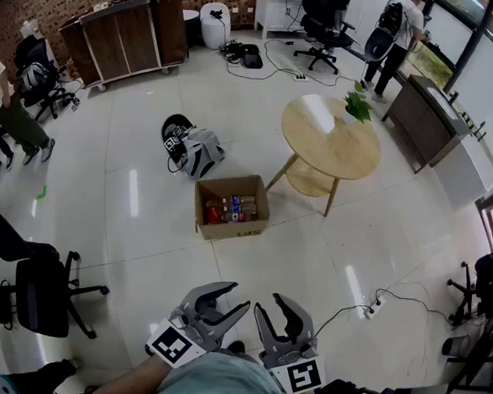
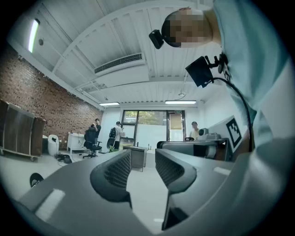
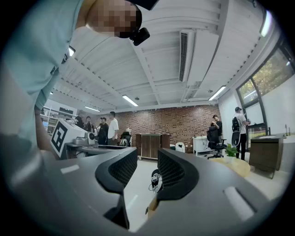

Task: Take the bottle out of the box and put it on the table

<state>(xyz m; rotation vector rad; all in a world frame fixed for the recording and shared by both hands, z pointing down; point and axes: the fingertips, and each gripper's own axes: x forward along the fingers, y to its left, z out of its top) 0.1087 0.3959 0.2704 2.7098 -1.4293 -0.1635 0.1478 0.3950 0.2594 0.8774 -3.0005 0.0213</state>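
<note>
Checking jaws first: how do they stand? (A)

Left gripper (image 1: 227,298) is level, low in the head view. Jaws well apart, nothing between them, only far room seen through the gap. Right gripper (image 1: 271,305) sits just beside it, also level. Its jaws are apart too, the gap is bare, and it holds nothing. (B)

Bottles? (A)

Bottles (image 1: 229,208) lie in the box (image 1: 237,231), several side by side, one with red on it. Box stands on the floor (image 1: 250,268) with its flaps open and nothing over the top. It is well apart from both grippers. (B)

Room between? (A)

Bare tile from the grippers to the box's near wall. Chair (image 1: 42,295) is off to the left. Cord (image 1: 372,308) with a socket strip is off to the right. Both lie clear of the straight line. (B)

Box edges? (A)

Far left corner is near a bag (image 1: 202,153); cannot tell if they touch. Far right corner is near a leg of the table (image 1: 334,147), apart from it. Near and right walls face open floor. (B)

Table top? (A)

Round, bare wood over most of it. Plant (image 1: 357,103) sits by the far right rim. The near rim, on the side toward the box, is free. A lower shelf shows under the top. (B)
</note>
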